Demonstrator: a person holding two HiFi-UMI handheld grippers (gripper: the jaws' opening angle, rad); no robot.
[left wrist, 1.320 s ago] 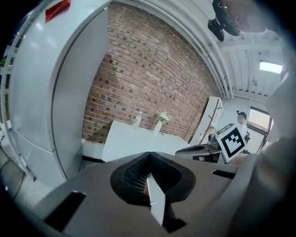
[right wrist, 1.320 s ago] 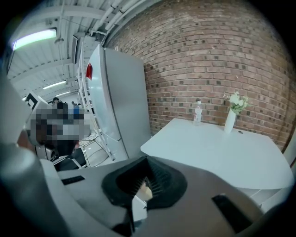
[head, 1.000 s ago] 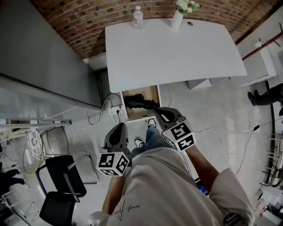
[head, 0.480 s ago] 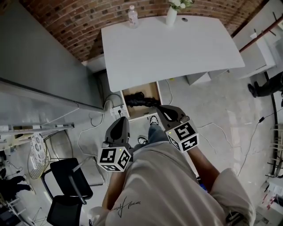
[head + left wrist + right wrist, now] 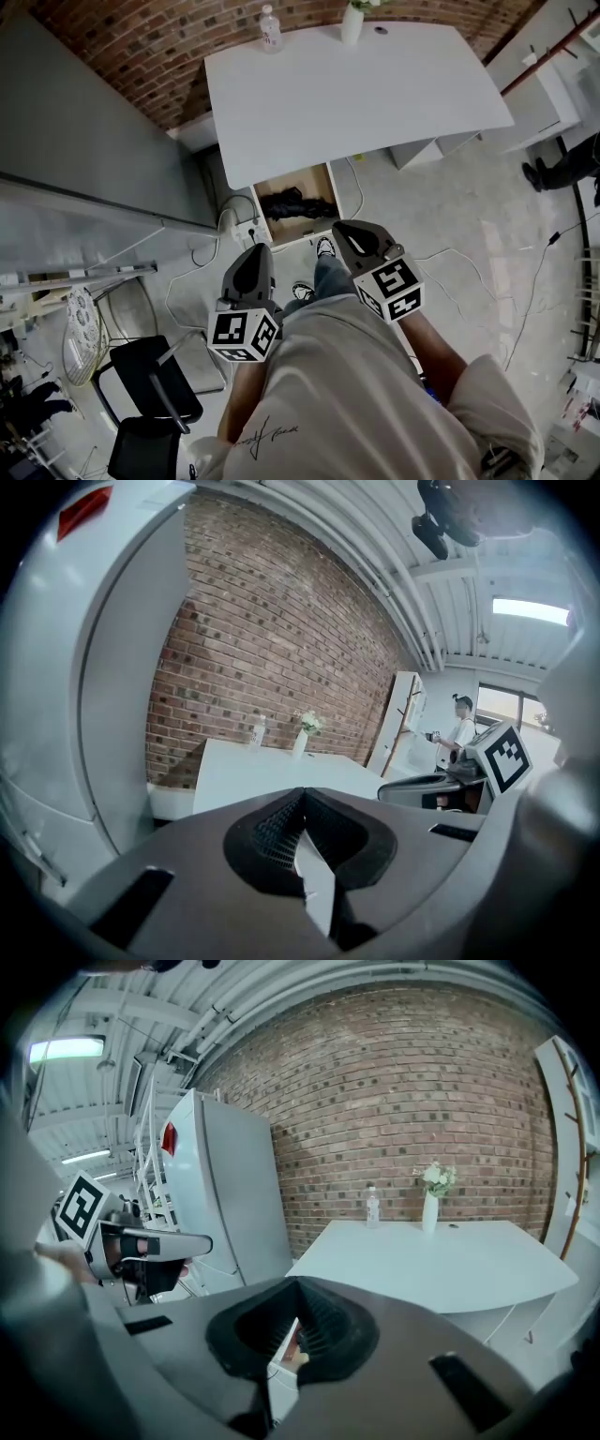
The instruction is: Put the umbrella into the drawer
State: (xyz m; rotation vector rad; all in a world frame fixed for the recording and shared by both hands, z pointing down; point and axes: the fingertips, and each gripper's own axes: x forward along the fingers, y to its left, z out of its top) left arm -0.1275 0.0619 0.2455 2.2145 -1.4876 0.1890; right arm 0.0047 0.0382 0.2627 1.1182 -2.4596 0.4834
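The black umbrella [image 5: 292, 202] lies folded inside the open wooden drawer [image 5: 327, 188] under the front left of the white table [image 5: 375, 94]. My right gripper [image 5: 341, 229] is shut and holds nothing. It hovers just in front of the drawer's right corner, apart from the umbrella. My left gripper [image 5: 256, 252] is also shut and empty, lower left of the drawer above the floor. In the left gripper view [image 5: 302, 795] and the right gripper view [image 5: 294, 1284] the jaws meet at their tips with nothing between them.
A water bottle [image 5: 270, 27] and a white vase [image 5: 352, 21] stand at the table's far edge. A tall grey cabinet [image 5: 84, 122] fills the left. A black chair [image 5: 150, 380] stands lower left. Cables [image 5: 211, 248] trail over the floor near the drawer. A person's legs [image 5: 562, 169] show at far right.
The umbrella's end reached out of the drawer to my right gripper's tip; now it lies wholly in the drawer and the right gripper has drawn back from it. The left gripper has barely moved.
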